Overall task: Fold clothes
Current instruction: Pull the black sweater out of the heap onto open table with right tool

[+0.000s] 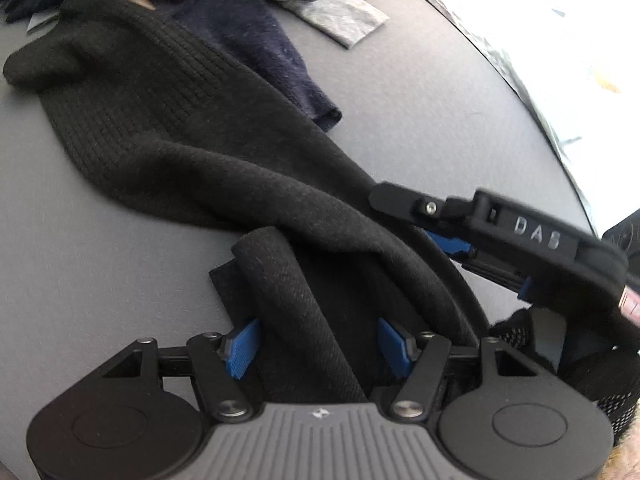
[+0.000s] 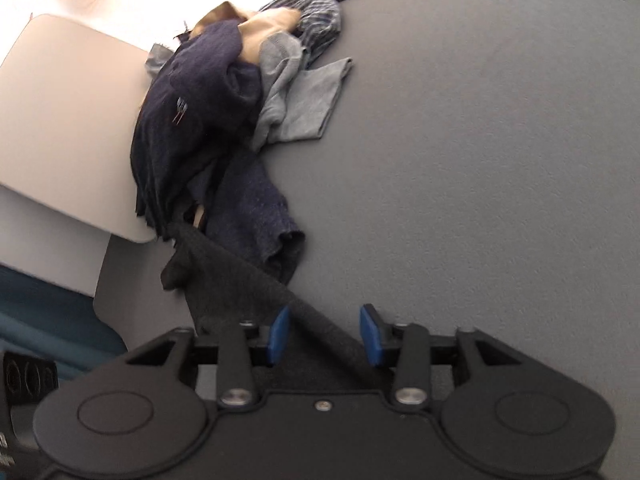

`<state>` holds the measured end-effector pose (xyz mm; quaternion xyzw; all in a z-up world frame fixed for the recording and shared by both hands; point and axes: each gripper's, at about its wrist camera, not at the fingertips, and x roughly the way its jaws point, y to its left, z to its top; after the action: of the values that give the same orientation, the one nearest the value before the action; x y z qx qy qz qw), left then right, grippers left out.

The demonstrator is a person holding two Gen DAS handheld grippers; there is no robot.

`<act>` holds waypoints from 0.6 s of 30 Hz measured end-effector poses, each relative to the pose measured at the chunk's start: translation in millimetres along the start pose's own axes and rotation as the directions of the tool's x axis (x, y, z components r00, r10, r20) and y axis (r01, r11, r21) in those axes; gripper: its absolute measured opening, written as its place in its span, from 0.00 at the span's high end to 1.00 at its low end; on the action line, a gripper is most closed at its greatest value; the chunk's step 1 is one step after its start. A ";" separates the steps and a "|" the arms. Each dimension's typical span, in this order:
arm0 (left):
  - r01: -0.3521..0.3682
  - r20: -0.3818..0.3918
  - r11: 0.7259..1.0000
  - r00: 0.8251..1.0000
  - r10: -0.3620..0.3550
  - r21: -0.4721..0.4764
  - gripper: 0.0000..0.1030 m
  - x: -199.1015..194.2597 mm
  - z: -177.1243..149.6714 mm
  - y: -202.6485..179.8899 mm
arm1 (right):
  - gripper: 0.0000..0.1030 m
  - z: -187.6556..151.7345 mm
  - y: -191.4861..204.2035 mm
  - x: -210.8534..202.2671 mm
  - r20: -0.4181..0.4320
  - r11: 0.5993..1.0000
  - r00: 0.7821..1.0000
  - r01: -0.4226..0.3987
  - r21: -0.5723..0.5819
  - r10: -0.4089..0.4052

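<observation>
In the left wrist view, a black knitted sweater (image 1: 192, 140) is seen stretched across a grey, matte table (image 1: 440, 112). Its fabric is ribbed and coarse, bunched into long twisted folds. Its long axis runs diagonally, from the upper left corner of the table view down toward the left gripper (image 1: 318, 344) at the bottom. A rolled, tube-like fold of the sweater lies between the gripper's blue ribbed pads (image 1: 242, 350); the pads stand apart, with a gap visible at each side of the fold, so no clamping is shown. To the right of the sweater, the right gripper (image 1: 452, 240) is seen from the side, black, lettered "DAS", with a blue pad just beside the sweater's edge. Beyond the sweater, a navy fuzzy garment (image 1: 280, 60) and a flat grey cloth (image 1: 340, 16) are seen.

In the right wrist view, the sweater (image 2: 240, 292) appears as a dark, tapering band that runs from the clothes pile (image 2: 224, 112) down to the right gripper (image 2: 324, 334). Its edge passes between the blue pads (image 2: 279, 334), which are held apart; whether the fabric is touched by them cannot be told. Left of the sweater, the pile is made up of navy, tan, striped and pale grey fabrics, crumpled together. A pale, rounded-cornered board (image 2: 68, 128) is seen left of the pile.
</observation>
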<state>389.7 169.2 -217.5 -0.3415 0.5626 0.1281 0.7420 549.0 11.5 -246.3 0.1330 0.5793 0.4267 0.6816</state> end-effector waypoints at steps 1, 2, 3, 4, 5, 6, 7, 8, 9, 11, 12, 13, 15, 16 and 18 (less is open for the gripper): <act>0.000 -0.001 1.000 1.000 0.000 -0.005 0.37 0.4 0.3 0.2 | 0.77 0.0 0.5 1.2 -0.015 1.000 1.000 0.005 -0.013 -0.005; -0.001 -0.002 1.000 1.000 0.001 -0.006 0.37 0.6 0.7 0.1 | 0.85 -0.8 1.2 1.1 -0.016 1.000 1.000 0.014 -0.027 -0.014; -0.003 -0.003 1.000 1.000 0.003 -0.007 0.37 0.7 0.8 -0.2 | 0.90 -1.7 1.4 -0.8 -0.011 0.999 1.000 0.015 -0.040 -0.016; -0.006 -0.005 1.000 1.000 0.006 -0.004 0.37 0.7 0.2 -1.3 | 0.97 -2.9 1.2 -3.0 -0.001 0.999 1.000 0.011 -0.045 -0.011; -0.010 -0.006 1.000 1.000 0.010 -0.001 0.37 0.7 -0.2 -2.2 | 0.98 -4.2 0.3 -6.6 0.023 0.999 1.000 0.009 -0.039 -0.008; -0.013 -0.005 1.000 1.000 0.013 0.003 0.37 0.9 0.1 -2.5 | 0.98 -5.3 -0.2 -11.1 0.048 1.000 0.999 0.006 -0.031 -0.004; -0.016 -0.005 1.000 1.000 0.016 0.006 0.37 1.1 0.1 -2.8 | 0.98 -5.8 -1.5 -16.6 0.076 1.000 0.997 0.006 -0.023 -0.004; -0.017 -0.004 1.000 1.000 0.017 0.007 0.37 1.1 -0.4 -2.7 | 0.98 -6.5 -1.4 -23.3 0.107 1.000 0.994 0.012 -0.018 -0.010; -0.018 -0.004 1.000 1.000 0.018 0.007 0.37 1.0 -0.1 -2.4 | 0.98 -6.5 -0.7 -30.3 0.144 0.999 0.989 0.030 -0.018 -0.027; -0.021 -0.002 1.000 1.000 0.021 0.015 0.37 1.1 -0.1 -2.8 | 0.99 -8.1 5.6 -49.9 0.229 0.989 0.965 0.141 -0.046 -0.127; -0.023 -0.001 1.000 1.000 0.023 0.020 0.37 1.2 -0.5 -3.3 | 0.99 -9.2 11.4 -62.7 0.279 0.970 0.939 0.231 -0.076 -0.202; -0.026 0.001 0.999 1.000 0.026 0.024 0.37 1.6 -0.6 -3.8 | 0.99 -11.6 17.0 -75.9 0.333 0.944 0.905 0.315 -0.102 -0.266; -0.028 0.007 0.999 1.000 0.028 0.031 0.37 2.8 -0.7 -4.5 | 0.99 -17.5 21.2 -106.2 0.431 0.886 0.822 0.454 -0.099 -0.373; -0.029 0.009 0.999 1.000 0.029 0.034 0.36 2.7 -1.5 -4.7 | 0.99 -20.6 21.5 -121.8 0.473 0.853 0.773 0.515 -0.081 -0.422; -0.031 0.013 0.999 0.999 0.030 0.045 0.36 2.8 -2.7 -5.0 | 0.99 -30.0 16.5 -154.2 0.541 0.758 0.646 0.652 -0.024 -0.538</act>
<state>391.5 163.2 -218.6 -0.3154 0.5657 0.1289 0.7510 520.3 -101.4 -139.7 -0.0345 0.3416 0.1876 0.9203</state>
